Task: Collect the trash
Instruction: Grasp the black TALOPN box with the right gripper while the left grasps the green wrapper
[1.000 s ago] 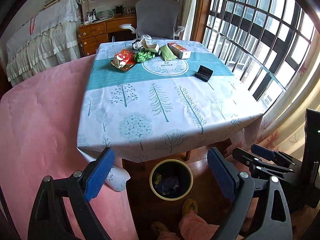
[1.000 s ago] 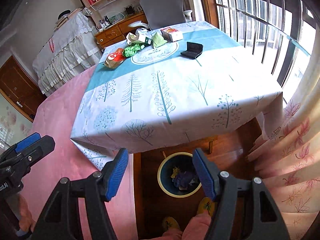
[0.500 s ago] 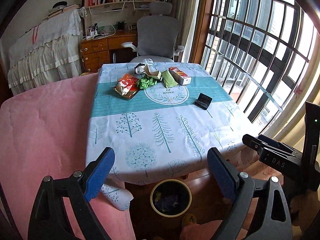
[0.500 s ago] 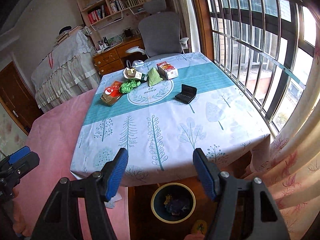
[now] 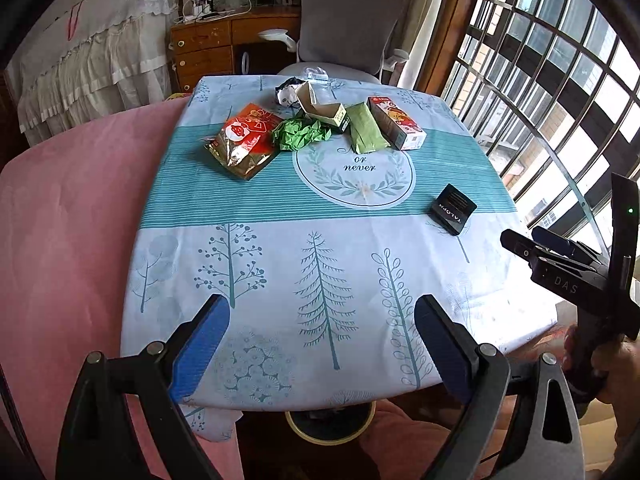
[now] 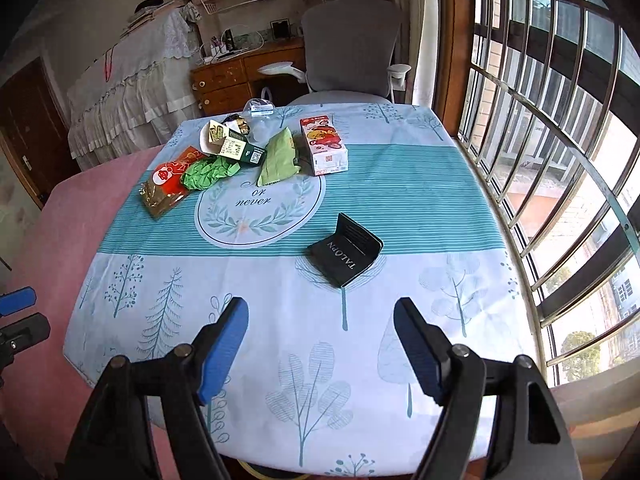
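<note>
A pile of trash lies at the table's far side: a red-gold snack bag (image 5: 244, 140) (image 6: 168, 188), crumpled green paper (image 5: 302, 134) (image 6: 208, 172), a green pouch (image 5: 366, 134) (image 6: 278, 158), a red-white carton (image 5: 396, 122) (image 6: 324, 146) and an open small box (image 5: 320, 106) (image 6: 230, 144). A black box (image 5: 452, 208) (image 6: 346, 256) lies nearer, just beyond my right gripper (image 6: 320, 316), whose jaws are opening with nothing between them. My left gripper (image 5: 322, 320) hangs open and empty over the near part of the table. The bin (image 5: 332, 428) peeks out under the table edge.
The tablecloth (image 5: 280, 264) covers a table beside a pink sofa (image 5: 68, 240) on the left. A grey chair (image 5: 348, 24) stands behind the table, a barred window (image 6: 560, 140) runs along the right. A hand (image 5: 600, 364) holds the right gripper's handle.
Both grippers have come forward from above the bin to over the table's near part. The bin has slid mostly out of sight under the edge. The right jaws stand wider.
</note>
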{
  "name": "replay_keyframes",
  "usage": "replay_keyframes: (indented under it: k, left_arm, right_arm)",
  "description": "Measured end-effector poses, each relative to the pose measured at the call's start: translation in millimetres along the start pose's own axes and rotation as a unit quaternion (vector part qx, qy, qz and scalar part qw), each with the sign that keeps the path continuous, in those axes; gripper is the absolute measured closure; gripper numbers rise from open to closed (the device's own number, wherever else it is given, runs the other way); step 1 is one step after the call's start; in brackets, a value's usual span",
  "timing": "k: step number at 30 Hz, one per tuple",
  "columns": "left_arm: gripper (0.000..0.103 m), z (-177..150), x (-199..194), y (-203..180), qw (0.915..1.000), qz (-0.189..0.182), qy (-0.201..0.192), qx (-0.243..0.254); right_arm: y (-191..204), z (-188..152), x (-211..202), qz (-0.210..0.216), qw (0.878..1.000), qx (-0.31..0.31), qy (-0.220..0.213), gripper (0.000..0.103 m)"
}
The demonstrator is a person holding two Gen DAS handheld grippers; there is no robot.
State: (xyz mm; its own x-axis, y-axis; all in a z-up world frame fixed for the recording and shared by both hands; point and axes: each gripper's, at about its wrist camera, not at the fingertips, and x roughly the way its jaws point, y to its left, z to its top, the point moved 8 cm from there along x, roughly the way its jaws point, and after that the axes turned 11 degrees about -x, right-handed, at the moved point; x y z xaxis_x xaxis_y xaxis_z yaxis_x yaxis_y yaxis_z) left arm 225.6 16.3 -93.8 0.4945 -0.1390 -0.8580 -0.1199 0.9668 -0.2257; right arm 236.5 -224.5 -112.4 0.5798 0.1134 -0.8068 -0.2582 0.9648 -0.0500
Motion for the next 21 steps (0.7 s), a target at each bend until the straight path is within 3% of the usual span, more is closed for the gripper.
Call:
replay_keyframes:
  k: [7, 14, 17, 19, 21]
  left_arm:
    - [0.010, 31, 69, -35, 0.9983, 0.030, 0.035, -0.036]
    - [0.010, 35, 104, -49, 0.9956, 0.042, 0.061, -0.057]
    - [0.010, 38, 113, -52, 0.9949, 0.048, 0.065, -0.060]
    - [0.010, 41, 118, -54, 0.9944, 0.048, 0.067, -0.066]
    - [0.010, 46, 123, -58, 0.9942, 0.045, 0.069, -0.069]
  right_arm:
    - [-18, 30, 79, 0.041, 0.989, -0.137, 0.048, 0.027]
    - [-7, 24, 127, 0.068, 0.965, -0.237, 0.091, 0.027]
    - [-7, 19, 137, 0.054, 0.957, -0.265, 0.108, 0.027]
    - [-7, 19, 137, 0.062, 0.956, -0.266, 0.104, 0.035]
    - [-5, 21, 136, 0.080, 0.956, -0.262, 0.102, 0.058]
